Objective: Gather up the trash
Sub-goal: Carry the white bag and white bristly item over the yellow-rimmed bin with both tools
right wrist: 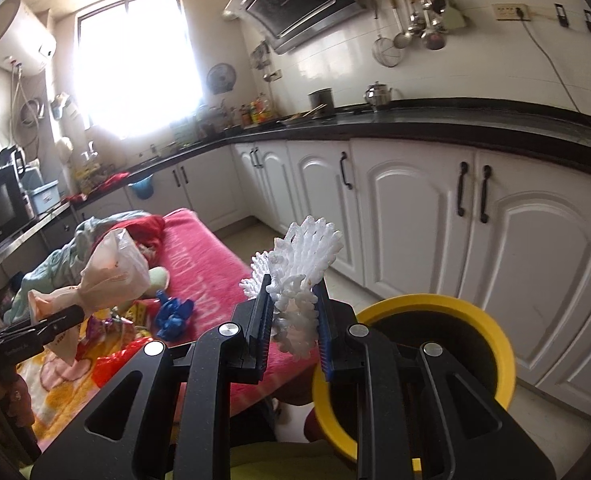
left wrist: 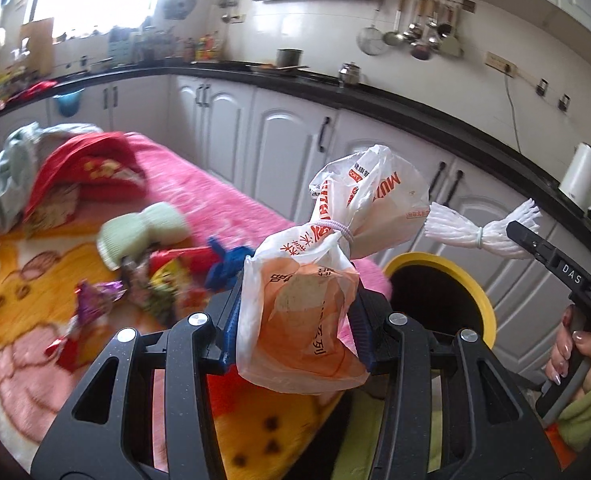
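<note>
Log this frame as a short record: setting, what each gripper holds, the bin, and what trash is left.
setting: kitchen, table under a pink blanket
left gripper: shut on tied plastic bag
right gripper: shut on white foam net
bin: yellow-rimmed bin, dark inside, beside the table, below both grippers
left on blanket: blue crumpled piece, candy wrappers
task state: neither item dropped in yet
</note>
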### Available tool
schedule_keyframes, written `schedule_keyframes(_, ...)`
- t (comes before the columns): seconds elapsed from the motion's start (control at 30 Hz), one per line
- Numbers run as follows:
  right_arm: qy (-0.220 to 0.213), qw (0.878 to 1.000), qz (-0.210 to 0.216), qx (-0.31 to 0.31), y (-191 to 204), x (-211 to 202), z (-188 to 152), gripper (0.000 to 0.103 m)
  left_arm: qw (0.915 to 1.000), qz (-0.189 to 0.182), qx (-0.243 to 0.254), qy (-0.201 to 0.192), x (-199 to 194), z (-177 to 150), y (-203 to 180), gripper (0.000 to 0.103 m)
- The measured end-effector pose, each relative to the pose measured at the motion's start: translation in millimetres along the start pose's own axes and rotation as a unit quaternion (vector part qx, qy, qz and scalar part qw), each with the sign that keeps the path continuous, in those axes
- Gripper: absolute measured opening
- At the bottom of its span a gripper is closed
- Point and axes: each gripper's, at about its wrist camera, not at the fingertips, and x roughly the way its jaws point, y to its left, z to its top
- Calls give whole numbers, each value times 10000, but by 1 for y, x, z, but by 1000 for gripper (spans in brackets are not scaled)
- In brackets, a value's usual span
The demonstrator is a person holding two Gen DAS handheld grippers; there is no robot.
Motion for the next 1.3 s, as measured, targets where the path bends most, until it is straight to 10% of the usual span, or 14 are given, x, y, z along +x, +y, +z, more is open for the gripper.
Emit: schedule_keyframes(1.3,293,9816,-1609,985,-131,-10,-52,21,9780,-623,1489,1324,169,-30,-174,38)
